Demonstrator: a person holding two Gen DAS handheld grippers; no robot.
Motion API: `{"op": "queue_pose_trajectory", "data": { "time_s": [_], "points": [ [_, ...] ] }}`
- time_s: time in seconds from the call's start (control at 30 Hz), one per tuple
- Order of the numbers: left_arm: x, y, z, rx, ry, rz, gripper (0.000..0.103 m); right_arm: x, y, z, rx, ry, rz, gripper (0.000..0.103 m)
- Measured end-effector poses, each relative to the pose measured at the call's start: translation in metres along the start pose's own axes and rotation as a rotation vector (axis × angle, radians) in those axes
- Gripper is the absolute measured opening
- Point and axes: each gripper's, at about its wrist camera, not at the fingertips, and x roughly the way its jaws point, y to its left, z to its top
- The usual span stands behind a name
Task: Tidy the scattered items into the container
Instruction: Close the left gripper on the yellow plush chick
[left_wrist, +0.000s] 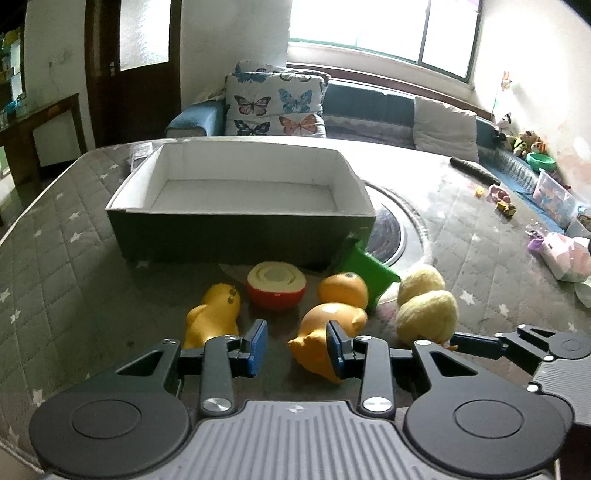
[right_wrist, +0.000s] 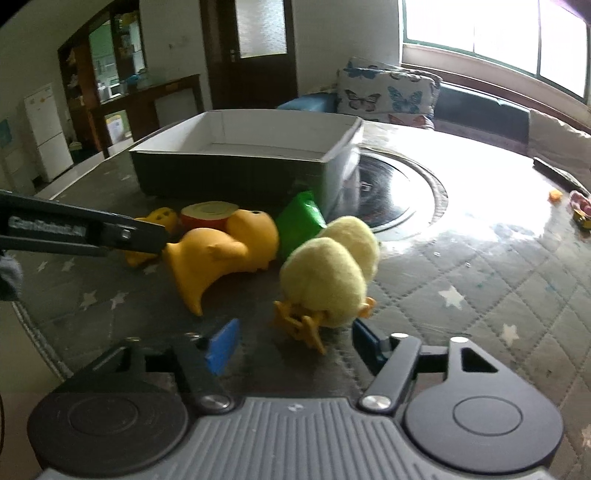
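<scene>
1. Yellow plush chick (right_wrist: 325, 280) lies on its side on the quilted table cover (right_wrist: 480, 288), in front of the box's right corner, orange feet toward the right gripper; also seen in left wrist view (left_wrist: 426, 310).
2. Box (left_wrist: 240, 206) = landmark: dark outside, white inside, open top, nothing visible inside it.
3. Orange rubber duck (left_wrist: 325, 328) lies just left of the chick, in front of the box; 2nd orange duck (left_wrist: 214, 317) lies further left, in front of the box's left half.
4. Halved toy fruit (left_wrist: 276, 286), red skin w/ cream cut face up, sits betw. the two ducks, near the box's front wall.
5. Orange ball-like toy (left_wrist: 343, 290) is just right of the halved fruit; green plastic piece (left_wrist: 369, 273) is tilted at the box's front-right corner.
6. Left gripper (left_wrist: 297, 347): jaws apart, grasping nothing; right blue pad is in front of the near duck, contact can't be told.
7. Right gripper (right_wrist: 295, 345): jaws spread wide, chick's feet just ahead betw. the pads, not clamped.
8. Far right of the box: small toys (left_wrist: 502, 199) at the table edge; butterfly cushion (left_wrist: 273, 103) behind the box.
</scene>
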Motion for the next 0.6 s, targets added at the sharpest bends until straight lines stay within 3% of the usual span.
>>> {"op": "queue_pose_trajectory", "data": {
  "time_s": [0.17, 0.6],
  "points": [
    [0.001, -0.011, 0.007, 0.012, 0.008, -0.060, 0.037, -0.002, -0.013, 0.000, 0.045, -0.002, -0.023, 0.057],
    [0.030, -0.047, 0.027, 0.056, 0.057, -0.187, 0.037, -0.004, -0.028, 0.008, 0.085, -0.014, -0.014, 0.059]
  ]
}}
